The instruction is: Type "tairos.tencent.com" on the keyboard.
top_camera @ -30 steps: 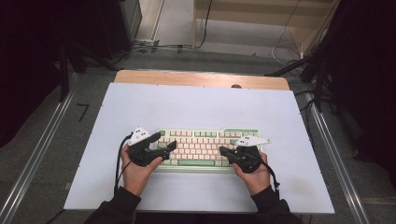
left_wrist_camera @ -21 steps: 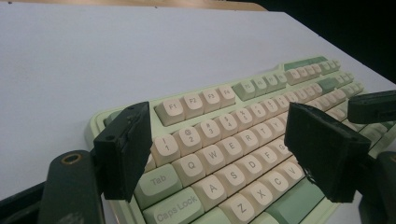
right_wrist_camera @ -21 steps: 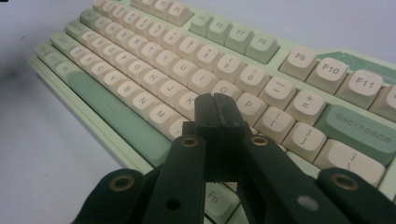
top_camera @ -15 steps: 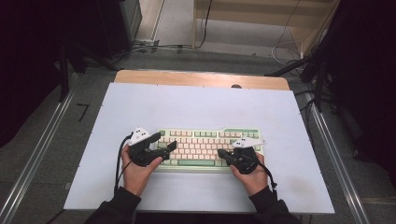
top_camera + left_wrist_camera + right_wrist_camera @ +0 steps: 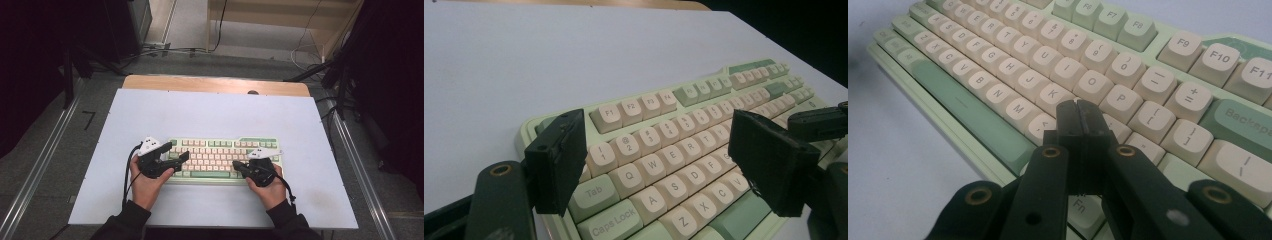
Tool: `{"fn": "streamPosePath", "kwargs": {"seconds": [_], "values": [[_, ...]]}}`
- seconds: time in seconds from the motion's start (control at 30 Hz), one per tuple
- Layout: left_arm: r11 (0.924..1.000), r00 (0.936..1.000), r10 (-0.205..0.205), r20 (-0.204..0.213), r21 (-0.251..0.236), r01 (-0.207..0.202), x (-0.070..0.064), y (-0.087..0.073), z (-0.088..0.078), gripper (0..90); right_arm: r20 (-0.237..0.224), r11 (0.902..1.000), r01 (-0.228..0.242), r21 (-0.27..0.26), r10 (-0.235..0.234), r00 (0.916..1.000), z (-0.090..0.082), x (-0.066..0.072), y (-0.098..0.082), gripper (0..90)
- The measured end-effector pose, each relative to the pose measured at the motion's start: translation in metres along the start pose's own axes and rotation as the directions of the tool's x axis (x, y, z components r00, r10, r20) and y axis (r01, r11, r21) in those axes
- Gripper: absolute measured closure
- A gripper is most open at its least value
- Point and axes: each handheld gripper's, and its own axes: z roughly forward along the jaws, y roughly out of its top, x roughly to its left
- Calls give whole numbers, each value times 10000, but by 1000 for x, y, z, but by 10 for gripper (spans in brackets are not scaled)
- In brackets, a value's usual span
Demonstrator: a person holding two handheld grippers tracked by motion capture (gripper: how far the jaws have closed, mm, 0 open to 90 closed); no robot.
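Pale bench, near centre: one keyboard, green-and-cream, likely rigid, moderately light, with keycaps that could pop off, best taken by its case ends; left gripper jaws apart over the left keys, right gripper jaws together above the right-hand letters.

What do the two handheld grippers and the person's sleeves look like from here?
Both the left gripper and the right gripper are black with flat, blocky jaws and brass-ringed pivot holes. Each carries a pale grey three-cornered plate on top with dark dots, and trails a black cable. The sleeves are dark.
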Motion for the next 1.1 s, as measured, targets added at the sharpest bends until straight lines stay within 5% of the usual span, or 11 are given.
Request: {"fn": "streamPosePath", "kwargs": {"seconds": [1.1], "values": [[10000,10000,-23,-28,24,23,1,0,0,240,-26,9999,118,25,-118,9999,1,4,0,879]]}}
